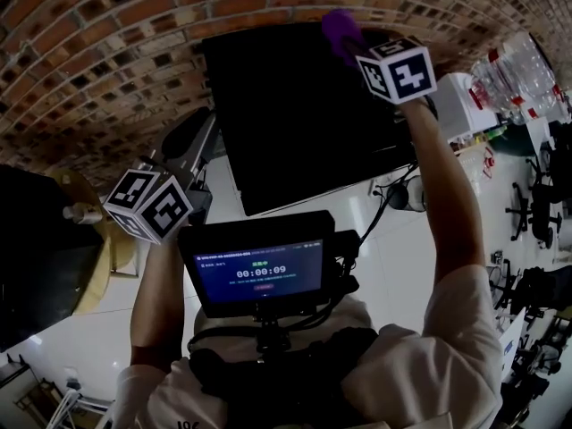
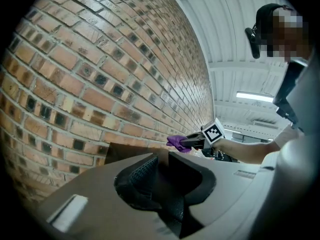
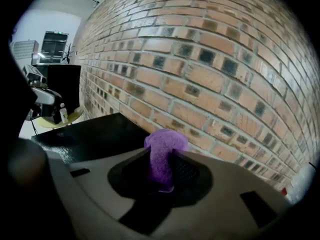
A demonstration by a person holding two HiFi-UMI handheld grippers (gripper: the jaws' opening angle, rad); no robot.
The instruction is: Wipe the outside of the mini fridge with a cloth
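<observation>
The black mini fridge (image 1: 295,114) stands against the brick wall, and I look down on its top. My right gripper (image 1: 347,45) is held over the fridge's far right corner, shut on a bunched purple cloth (image 1: 338,29). In the right gripper view the cloth (image 3: 164,144) sticks up from between the jaws of that gripper (image 3: 162,160), with the fridge top (image 3: 90,136) below and to the left. My left gripper (image 1: 201,132) hovers beside the fridge's left side. Its jaws (image 2: 162,156) stand slightly apart with nothing between them. The left gripper view also shows the cloth (image 2: 176,143) above the fridge edge (image 2: 125,151).
The brick wall (image 1: 107,43) runs close behind the fridge. A round yellow table (image 1: 94,257) with a small bottle (image 1: 80,213) stands at the left. Plastic bottles (image 1: 523,70) and a white box (image 1: 465,101) are at the right, chairs (image 1: 536,208) further out. A monitor (image 1: 259,271) hangs at my chest.
</observation>
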